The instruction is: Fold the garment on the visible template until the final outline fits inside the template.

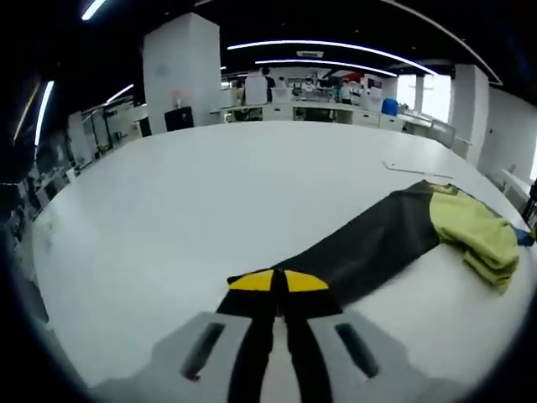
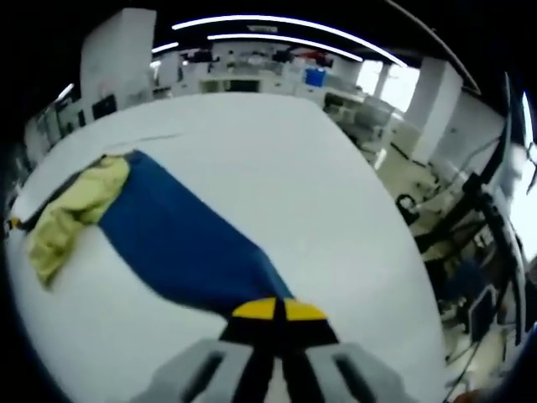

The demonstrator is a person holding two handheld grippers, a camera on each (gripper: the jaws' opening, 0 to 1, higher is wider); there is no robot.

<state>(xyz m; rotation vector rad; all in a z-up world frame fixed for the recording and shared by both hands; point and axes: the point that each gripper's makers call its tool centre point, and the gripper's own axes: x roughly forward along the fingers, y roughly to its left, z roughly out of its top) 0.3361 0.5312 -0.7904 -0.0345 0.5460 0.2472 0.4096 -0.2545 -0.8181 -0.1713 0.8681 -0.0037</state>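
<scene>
Both hand-held grippers were clenched on the garment at this moment. In the left gripper view the left hand-held gripper [image 1: 278,285] had its yellow-tipped jaws closed together on the near end of a dark panel of the garment [image 1: 377,243], which ran away from the jaws, ahead and to the right, across the white bench [image 1: 210,201] to a crumpled yellow-green part [image 1: 478,239] at the far end. In the right gripper view the right hand-held gripper [image 2: 277,312] was likewise closed on the near end of a blue panel [image 2: 185,243], which stretched ahead and to the left toward the same yellow-green bunch [image 2: 71,210]. The cloth looked drawn fairly straight from each pair of jaws, though whether it was lifted or lying on the bench could not be told. A thin flat sheet or outline [image 1: 415,168] lay beyond the garment in the left gripper view; whether it was the template could not be told. Judgement: the step in hand was carrying both held ends over toward the yellow-green end to make a fold. To do it well, both ends should travel level and together, keeping even tension so the panels stay flat, and be laid down square before the jaws let go. Risk: uneven pull would skew the fold or drag the bunched end.
</scene>
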